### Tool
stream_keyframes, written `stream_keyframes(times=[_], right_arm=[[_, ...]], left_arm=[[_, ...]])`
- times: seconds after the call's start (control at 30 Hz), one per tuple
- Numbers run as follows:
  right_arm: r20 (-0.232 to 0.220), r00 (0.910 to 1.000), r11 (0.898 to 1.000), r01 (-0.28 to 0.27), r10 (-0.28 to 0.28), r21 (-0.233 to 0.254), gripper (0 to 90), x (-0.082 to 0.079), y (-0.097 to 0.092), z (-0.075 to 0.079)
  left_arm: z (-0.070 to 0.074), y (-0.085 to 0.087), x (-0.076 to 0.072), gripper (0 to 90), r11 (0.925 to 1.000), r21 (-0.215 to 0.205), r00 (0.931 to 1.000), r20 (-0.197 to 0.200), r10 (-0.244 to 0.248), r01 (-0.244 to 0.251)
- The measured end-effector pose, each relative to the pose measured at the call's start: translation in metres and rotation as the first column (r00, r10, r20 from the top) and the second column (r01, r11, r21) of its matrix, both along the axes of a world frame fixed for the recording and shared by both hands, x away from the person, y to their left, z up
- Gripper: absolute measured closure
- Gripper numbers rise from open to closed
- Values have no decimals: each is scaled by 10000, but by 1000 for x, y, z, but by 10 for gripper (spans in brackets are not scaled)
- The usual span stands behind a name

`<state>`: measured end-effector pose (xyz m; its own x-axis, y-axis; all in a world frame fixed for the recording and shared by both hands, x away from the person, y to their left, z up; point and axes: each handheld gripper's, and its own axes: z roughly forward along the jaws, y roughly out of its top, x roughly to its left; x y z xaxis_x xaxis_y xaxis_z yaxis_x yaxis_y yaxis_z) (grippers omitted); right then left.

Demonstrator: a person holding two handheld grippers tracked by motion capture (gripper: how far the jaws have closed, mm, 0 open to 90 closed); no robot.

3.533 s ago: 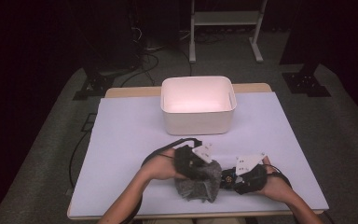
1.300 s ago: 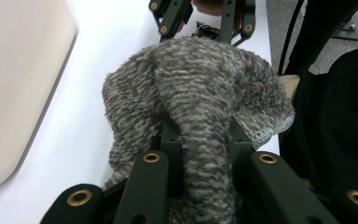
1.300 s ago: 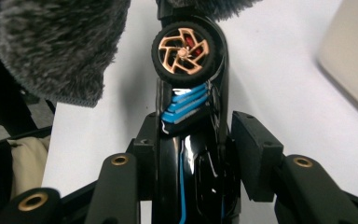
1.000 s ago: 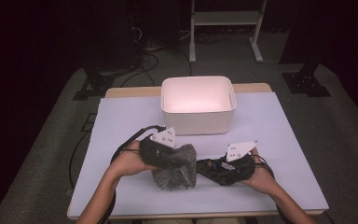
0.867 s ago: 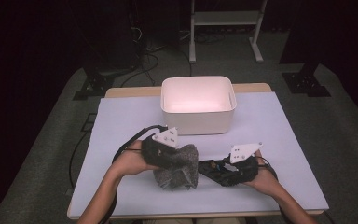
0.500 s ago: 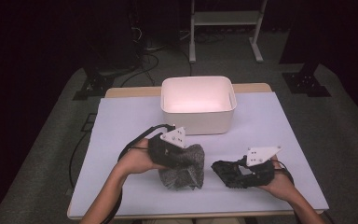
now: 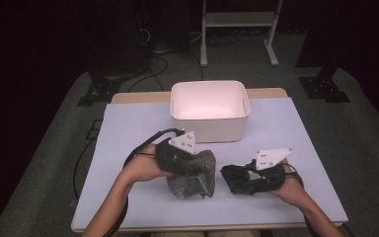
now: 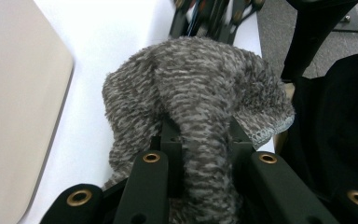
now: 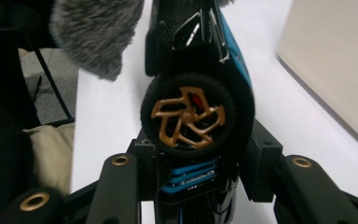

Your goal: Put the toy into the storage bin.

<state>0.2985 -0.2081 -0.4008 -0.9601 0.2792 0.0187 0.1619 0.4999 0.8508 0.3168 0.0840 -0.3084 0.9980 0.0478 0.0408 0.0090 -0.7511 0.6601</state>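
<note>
A fuzzy grey cloth (image 7: 199, 176) hangs bunched just above the white table, and my left gripper (image 7: 191, 168) is shut on a fold of it. In the left gripper view the cloth (image 8: 200, 88) drapes over and between the jaws of my left gripper (image 8: 200, 142). My right gripper (image 7: 250, 181) is shut on a black and blue toy car (image 7: 234, 178), held a short gap to the right of the cloth. In the right gripper view the car's gold-spoked wheel (image 9: 188, 116) sits between the jaws of my right gripper (image 9: 198, 156), with the cloth (image 9: 98, 32) hanging beyond it.
An open white box (image 7: 210, 129) stands at the middle back of the table (image 7: 301, 128). It runs along one side in each gripper view, as box wall (image 8: 14, 93) and box wall (image 9: 335, 60). A metal stand (image 7: 237, 19) and cables lie on the dark floor beyond.
My right gripper has drawn away to the right with the toy car, opening a gap between car and cloth. The left gripper has shifted slightly right with the cloth.
</note>
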Motion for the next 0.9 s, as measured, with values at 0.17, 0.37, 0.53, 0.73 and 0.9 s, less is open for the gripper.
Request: stream_keyframes(times=[0.17, 0.37, 0.53, 0.73, 0.9], right_arm=[[-210, 9981, 9977, -577, 585, 344, 560, 20, 41, -6], [-328, 9930, 9914, -1114, 1139, 691, 559, 28, 71, -16], [78, 9926, 9920, -1217, 1215, 336, 558, 20, 66, -13], [195, 9936, 9930, -1122, 1115, 378, 558, 16, 59, -14], [94, 9956, 9933, -933, 928, 681, 559, 15, 53, -16]], left_arm=[[4, 17, -2, 752, 9996, -140, 9997, 5, 238, -238], [5, 29, -1, 752, 9992, -71, 9993, -15, 383, -384], [7, 13, -1, 752, 9999, -99, 9999, -17, 114, -114], [7, -17, 4, 744, 9992, -67, 9991, -185, -383, 382], [12, -31, 4, 745, 9979, 82, 9980, -73, -635, 635]])
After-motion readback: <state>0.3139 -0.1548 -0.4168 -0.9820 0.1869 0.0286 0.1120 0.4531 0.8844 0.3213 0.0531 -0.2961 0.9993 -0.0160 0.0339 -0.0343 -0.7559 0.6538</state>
